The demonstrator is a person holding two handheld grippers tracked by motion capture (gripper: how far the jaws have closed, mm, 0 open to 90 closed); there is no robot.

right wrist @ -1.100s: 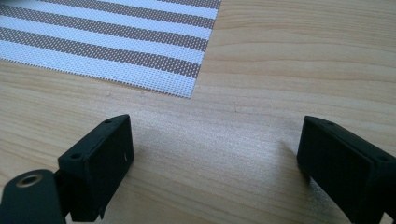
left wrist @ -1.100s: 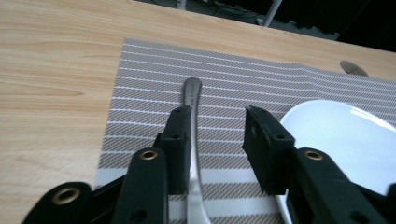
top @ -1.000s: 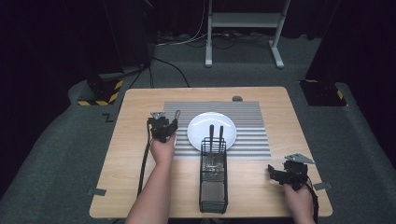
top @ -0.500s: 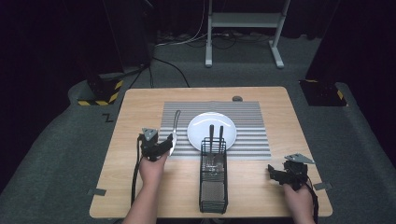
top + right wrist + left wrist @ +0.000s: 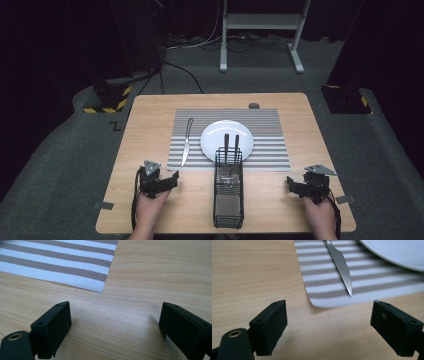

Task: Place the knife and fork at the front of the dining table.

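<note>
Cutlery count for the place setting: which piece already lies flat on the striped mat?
The silver table knife, left of the white plate; two dark-handled pieces stand in the black wire caddy.

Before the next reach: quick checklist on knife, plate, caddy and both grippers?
1. Knife lying flat on the striped placemat, left of the plate, apart from it: ok.
2. Left gripper empty, jaws just opened, clear of the knife: ok.
3. Right gripper open, empty, over bare table: ok.
4. Wire caddy upright with two dark handles standing in it: ok.
5. What those handles belong to: cannot tell.
</note>
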